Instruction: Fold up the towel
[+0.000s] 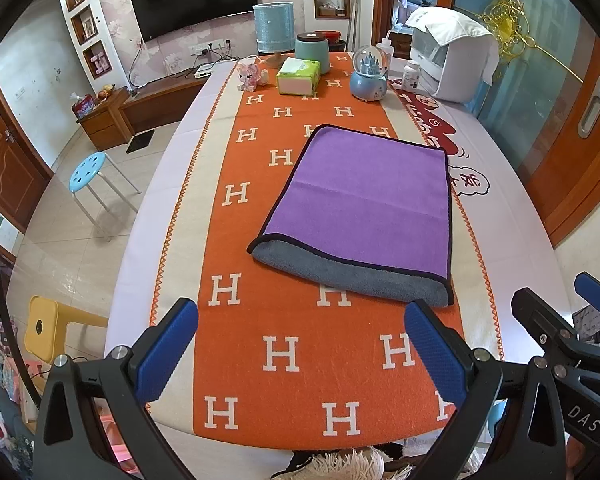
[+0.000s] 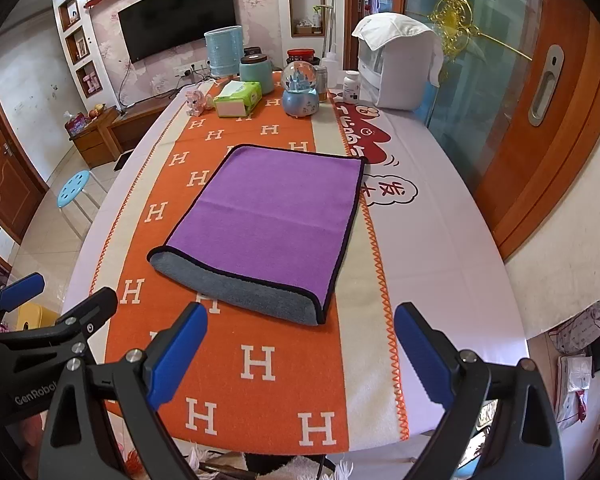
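Note:
A purple towel (image 1: pixel 360 200) with a black edge and a grey underside lies folded flat on the orange H-patterned runner (image 1: pixel 284 360); its grey lower layer sticks out at the near edge. It also shows in the right wrist view (image 2: pixel 272 216). My left gripper (image 1: pixel 300 344) is open and empty, hovering above the runner short of the towel's near edge. My right gripper (image 2: pixel 300 352) is open and empty, also short of the near edge. The right gripper shows at the right edge of the left wrist view (image 1: pixel 556 312), and the left gripper at the left edge of the right wrist view (image 2: pixel 60 296).
At the table's far end stand a blue lamp (image 1: pixel 274 28), a teal jar (image 1: pixel 313 50), a green tissue box (image 1: pixel 298 77), a snow globe (image 1: pixel 370 76), a pill bottle (image 1: pixel 411 76) and a white appliance (image 1: pixel 452 56). A blue stool (image 1: pixel 88 172) stands left of the table.

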Tool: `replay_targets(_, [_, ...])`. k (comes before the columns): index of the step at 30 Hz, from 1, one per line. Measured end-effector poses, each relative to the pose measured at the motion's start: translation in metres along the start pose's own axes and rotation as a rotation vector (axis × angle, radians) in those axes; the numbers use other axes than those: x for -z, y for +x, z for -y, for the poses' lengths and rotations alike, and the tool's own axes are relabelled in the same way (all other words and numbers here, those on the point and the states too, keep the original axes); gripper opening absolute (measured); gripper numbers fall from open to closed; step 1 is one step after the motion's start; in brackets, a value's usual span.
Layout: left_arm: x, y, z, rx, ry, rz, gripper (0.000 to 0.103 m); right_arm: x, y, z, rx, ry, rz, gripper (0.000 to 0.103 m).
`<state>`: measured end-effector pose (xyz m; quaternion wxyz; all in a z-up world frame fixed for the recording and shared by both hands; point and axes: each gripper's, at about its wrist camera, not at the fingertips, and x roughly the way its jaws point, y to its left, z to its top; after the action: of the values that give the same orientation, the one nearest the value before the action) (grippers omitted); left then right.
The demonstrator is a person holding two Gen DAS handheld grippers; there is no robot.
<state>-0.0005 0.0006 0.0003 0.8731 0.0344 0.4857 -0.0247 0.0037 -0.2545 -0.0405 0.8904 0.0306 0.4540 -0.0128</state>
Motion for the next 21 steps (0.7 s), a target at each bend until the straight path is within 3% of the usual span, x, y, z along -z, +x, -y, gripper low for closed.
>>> replay_targets(21, [0.0023, 0.0022, 0.0012, -0.001, 0.001, 0.0, 0.102, 0.0001, 0.002, 0.0009, 0.0, 0.0, -0.004, 0.095])
